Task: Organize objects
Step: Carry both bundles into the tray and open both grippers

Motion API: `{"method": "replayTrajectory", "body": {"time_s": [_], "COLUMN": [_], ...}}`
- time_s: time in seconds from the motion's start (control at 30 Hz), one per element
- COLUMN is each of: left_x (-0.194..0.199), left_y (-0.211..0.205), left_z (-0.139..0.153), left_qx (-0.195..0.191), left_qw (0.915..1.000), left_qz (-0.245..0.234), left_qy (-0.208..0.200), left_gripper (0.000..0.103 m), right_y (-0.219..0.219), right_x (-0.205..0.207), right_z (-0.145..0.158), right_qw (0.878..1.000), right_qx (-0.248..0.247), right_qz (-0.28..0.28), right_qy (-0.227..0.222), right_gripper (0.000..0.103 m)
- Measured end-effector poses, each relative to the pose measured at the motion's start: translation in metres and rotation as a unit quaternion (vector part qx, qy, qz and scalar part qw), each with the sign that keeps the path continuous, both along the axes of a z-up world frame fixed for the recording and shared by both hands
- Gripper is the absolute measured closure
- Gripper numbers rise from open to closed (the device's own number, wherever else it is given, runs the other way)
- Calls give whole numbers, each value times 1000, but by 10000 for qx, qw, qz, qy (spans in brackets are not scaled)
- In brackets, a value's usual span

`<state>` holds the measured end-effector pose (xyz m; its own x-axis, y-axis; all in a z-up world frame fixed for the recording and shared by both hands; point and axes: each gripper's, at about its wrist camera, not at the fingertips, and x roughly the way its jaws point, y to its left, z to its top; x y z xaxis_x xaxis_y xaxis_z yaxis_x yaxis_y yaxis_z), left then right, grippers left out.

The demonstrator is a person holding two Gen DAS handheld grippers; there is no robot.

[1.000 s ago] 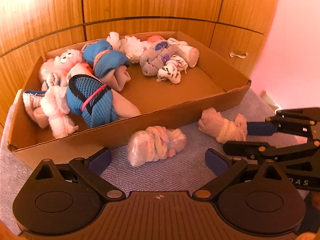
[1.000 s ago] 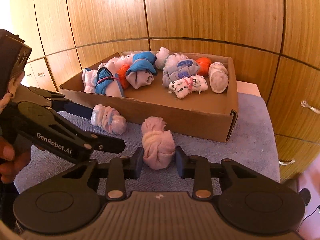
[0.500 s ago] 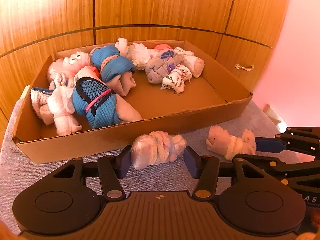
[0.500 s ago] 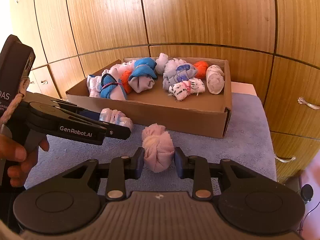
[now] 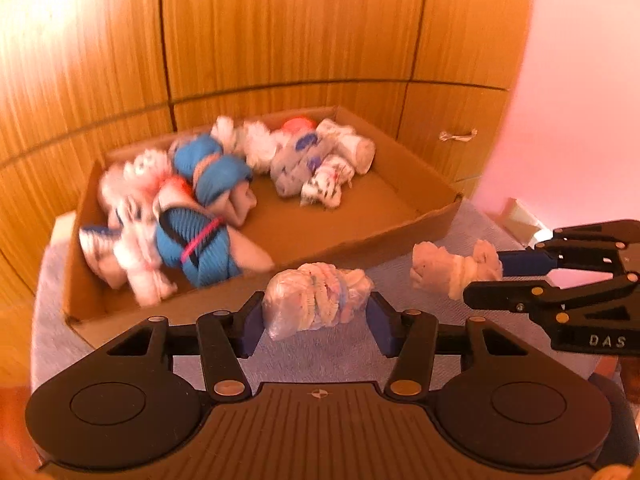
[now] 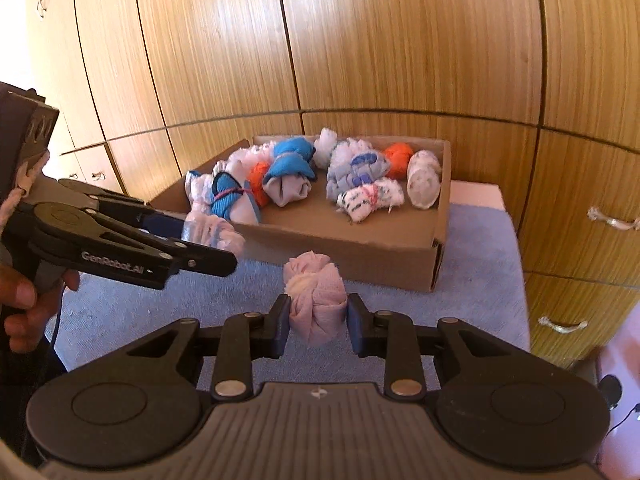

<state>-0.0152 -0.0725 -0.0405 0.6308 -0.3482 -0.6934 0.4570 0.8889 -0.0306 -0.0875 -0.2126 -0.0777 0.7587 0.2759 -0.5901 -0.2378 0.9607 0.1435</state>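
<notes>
My left gripper is shut on a white sock bundle with pastel stripes and holds it lifted above the blue-grey cloth, just in front of the cardboard box. My right gripper is shut on a pale pink sock bundle, also lifted in front of the box. Each gripper shows in the other's view: the right one with its pink bundle, the left one with its white bundle. The box holds several rolled sock bundles.
Blue, orange, white and grey sock bundles fill the back and left of the box; its front right floor is bare. The blue-grey cloth covers the tabletop. Wooden cabinet doors stand close behind, with drawer handles at right.
My left gripper has closed on the striped white bundle and lifted it off the cloth. My right gripper has raised the pink bundle. Both have moved up and toward the box.
</notes>
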Motion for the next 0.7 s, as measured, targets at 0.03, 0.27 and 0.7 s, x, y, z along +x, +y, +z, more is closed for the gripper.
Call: {"method": "replayTrajectory", "body": {"time_s": [0.03, 0.27, 0.7], "left_x": [0, 22, 99], "left_y": [0, -13, -57], "left_z": [6, 60, 33], "left_qx": [35, 232, 827], "left_qw": [9999, 9956, 9888], "left_qz": [-55, -502, -1198], "left_qy": [-77, -753, -324], "left_gripper": [43, 43, 43], "right_y": [-2, -15, -15], "right_x": [0, 14, 101], "right_z": [4, 55, 58], "right_qw": [10000, 9987, 9940], "right_qx": [-3, -266, -739], "right_qz": [5, 59, 812], "right_qy": [-26, -435, 17], "right_gripper": [76, 76, 76]}}
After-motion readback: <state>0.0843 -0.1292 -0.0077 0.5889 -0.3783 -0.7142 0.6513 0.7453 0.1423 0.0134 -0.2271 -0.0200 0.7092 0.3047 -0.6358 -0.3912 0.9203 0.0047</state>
